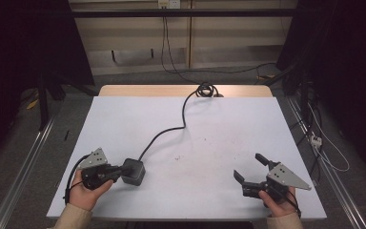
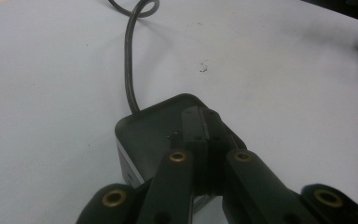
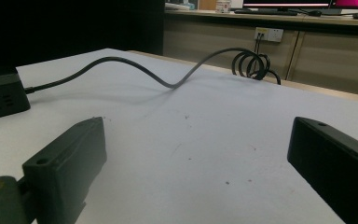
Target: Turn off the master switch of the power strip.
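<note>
Both tools near front edge, left tool (image 1: 123,170) pressed shut atop socket cube (image 1: 134,172)

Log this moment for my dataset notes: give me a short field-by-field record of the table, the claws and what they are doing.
surface: white table, a few dark specks near its middle
object: black cube-shaped power socket at the near left, face with slots seen in the right gripper view
cable: black cord runs from the socket to a coil at the far edge
left claw: jaws together, tips resting on top of the socket
right claw: jaws wide apart, holding nothing, over bare table at the near right
hands: one on each gripper, at the near edge
</note>
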Demonstrator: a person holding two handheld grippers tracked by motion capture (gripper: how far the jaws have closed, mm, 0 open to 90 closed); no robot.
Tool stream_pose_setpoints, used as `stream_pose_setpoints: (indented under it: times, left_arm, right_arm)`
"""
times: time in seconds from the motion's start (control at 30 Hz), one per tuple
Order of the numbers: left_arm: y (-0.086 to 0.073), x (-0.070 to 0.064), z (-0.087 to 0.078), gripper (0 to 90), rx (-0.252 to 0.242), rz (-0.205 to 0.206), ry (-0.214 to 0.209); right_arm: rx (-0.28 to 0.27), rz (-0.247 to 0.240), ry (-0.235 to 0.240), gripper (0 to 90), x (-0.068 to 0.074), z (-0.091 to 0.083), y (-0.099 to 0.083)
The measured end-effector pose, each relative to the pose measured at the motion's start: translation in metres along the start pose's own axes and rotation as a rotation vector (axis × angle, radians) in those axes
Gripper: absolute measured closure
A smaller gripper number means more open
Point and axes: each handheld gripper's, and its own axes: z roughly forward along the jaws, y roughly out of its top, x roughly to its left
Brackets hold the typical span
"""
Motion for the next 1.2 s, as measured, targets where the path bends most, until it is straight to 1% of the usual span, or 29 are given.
stream_pose_setpoints:
  times: [0.03, 0.13, 0.2, 0.4, 0.47, 0.5, 0.6, 0.77, 0.93, 1.2]
  left_arm:
    - [-0.0004, 0.0009, -0.0014, 90.0, 0.001, 0.004, 0.003]
    - [-0.0018, 0.002, -0.0027, 90.0, -0.002, -0.002, 0.002]
    - [-0.0011, 0.0011, -0.0027, 90.0, 0.001, 0.012, 0.009]
    - [-0.0018, 0.0005, -0.0025, 90.0, -0.002, 0.006, 0.01]
    - [-0.0009, -0.0002, -0.0023, 90.0, 0.007, 0.015, 0.014]
    - [-0.0003, -0.0004, -0.0025, 90.0, 0.014, 0.028, 0.02]
    - [-0.0008, -0.0004, -0.0024, 90.0, 0.009, 0.02, 0.017]
    - [0.0002, -0.0023, -0.0021, 90.0, 0.016, 0.037, 0.032]
    - [-0.0005, -0.0023, -0.0021, 90.0, 0.011, 0.021, 0.03]
    - [-0.0002, -0.0019, -0.0023, 90.0, 0.015, 0.024, 0.032]
  right_arm:
    - [0.001, 0.0, 0.0, 4.1, -0.0001, 0.0, 0.0]
    - [0.002, 0.001, 0.001, 4.1, 0.0, 0.0004, -0.0001]
    - [0.002, 0.001, 0.001, 4.1, 0.0003, 0.0008, -0.0001]
    - [0.004, -0.001, 0.003, 4.1, 0.001, 0.0017, -0.0001]
    - [0.004, 0.0, 0.002, 4.1, 0.0011, 0.0021, -0.0001]
    - [0.004, -0.001, 0.002, 4.1, 0.0011, 0.0022, -0.0001]
    - [0.003, 0.002, 0.002, 4.1, 0.0016, 0.0021, 0.0002]
    - [0.003, 0.002, 0.002, 4.1, 0.0016, 0.0022, 0.0002]
    - [0.004, 0.003, 0.003, 4.1, 0.0016, 0.0025, 0.0002]
    - [0.005, 0.002, 0.005, 4.1, 0.0018, 0.0027, 0.0]
